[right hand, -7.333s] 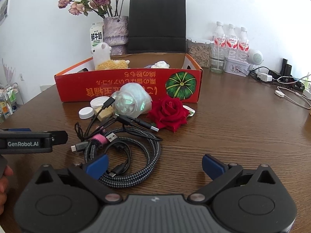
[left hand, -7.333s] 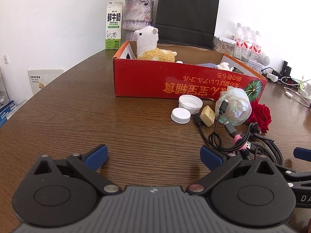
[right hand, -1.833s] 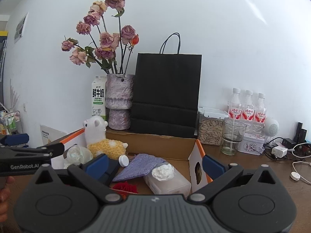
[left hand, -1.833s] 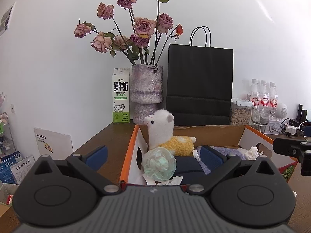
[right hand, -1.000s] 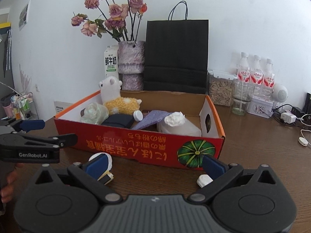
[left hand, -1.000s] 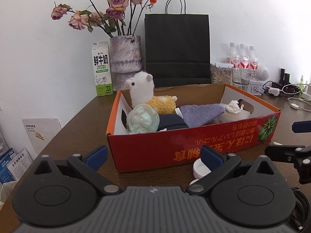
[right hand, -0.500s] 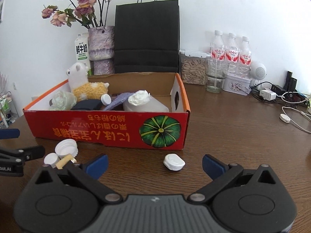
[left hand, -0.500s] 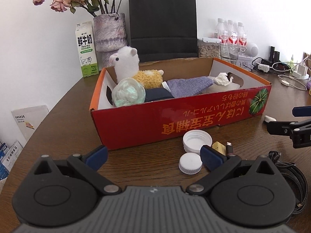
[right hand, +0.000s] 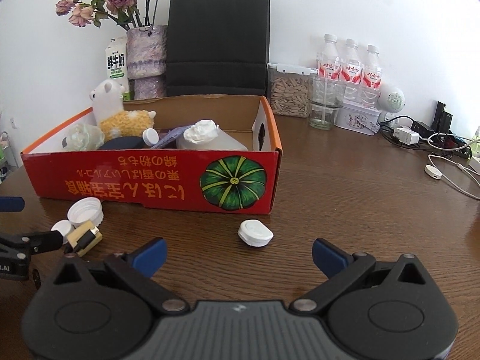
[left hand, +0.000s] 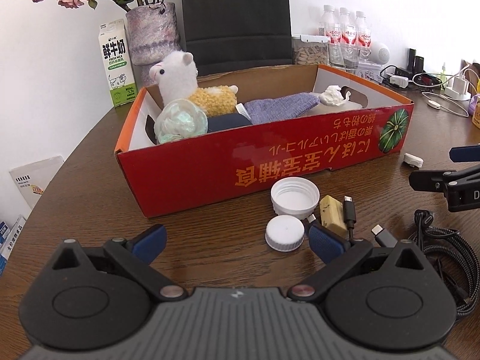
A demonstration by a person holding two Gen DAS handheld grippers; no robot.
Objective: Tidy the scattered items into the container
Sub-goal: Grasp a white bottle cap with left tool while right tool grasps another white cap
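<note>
A red cardboard box [left hand: 270, 162] [right hand: 150, 180] holds a plush alpaca [left hand: 192, 90], a pale plastic-wrapped ball [left hand: 180, 121], a purple cloth [left hand: 279, 108] and other items. In front of it on the table lie a large white cap [left hand: 294, 199], a small white cap [left hand: 285, 233], a yellowish block [left hand: 331, 214], USB cables [left hand: 444, 258] and a small white oval piece [right hand: 255, 233]. My left gripper [left hand: 237, 240] is open and empty, low over the table by the small cap. My right gripper [right hand: 238, 255] is open and empty, just short of the oval piece.
Behind the box stand a milk carton [left hand: 115, 63], a vase of dried roses [left hand: 153, 33], a black paper bag [right hand: 217, 39], water bottles [right hand: 348, 60], a jar [right hand: 289, 90] and a glass [right hand: 325, 106]. Chargers and cables [right hand: 435, 144] lie at the far right.
Both grippers came down and back from over the box to low over the table in front of it. The pale ball and the red rose left the table; the ball now lies in the box.
</note>
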